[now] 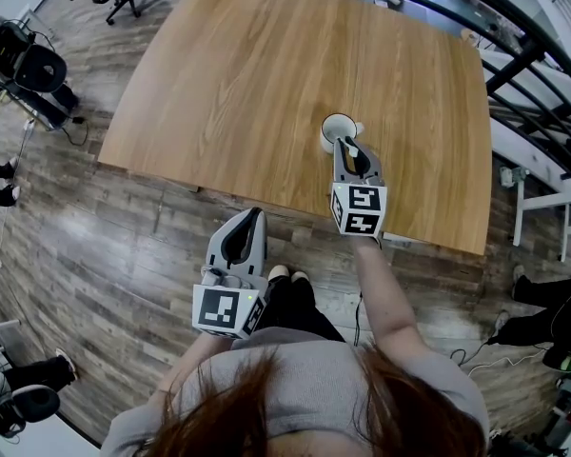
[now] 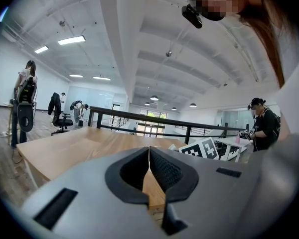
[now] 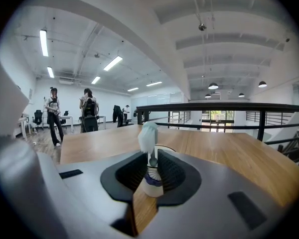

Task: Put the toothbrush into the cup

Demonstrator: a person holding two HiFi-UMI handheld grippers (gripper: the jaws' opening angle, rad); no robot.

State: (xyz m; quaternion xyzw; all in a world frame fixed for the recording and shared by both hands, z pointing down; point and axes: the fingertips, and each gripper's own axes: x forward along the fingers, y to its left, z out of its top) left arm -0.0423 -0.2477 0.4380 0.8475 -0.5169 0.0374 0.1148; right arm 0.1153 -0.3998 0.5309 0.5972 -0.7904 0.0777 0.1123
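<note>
Right fingers [image 3: 172,171] round toothbrush [image 3: 149,136], near cup [image 1: 329,133]

Left hand-held gripper [image 1: 255,214] jaws together — right hand-held gripper [image 1: 346,145] clamping toothbrush [image 3: 148,136].

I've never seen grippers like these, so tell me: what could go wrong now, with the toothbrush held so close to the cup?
1. The right gripper holds the toothbrush in only a narrow pinch, so it might twist and miss the cup.
2. That gripper's bulky nose could nudge the cup, which nothing steadies. The left gripper hangs shut, off the table.
</note>
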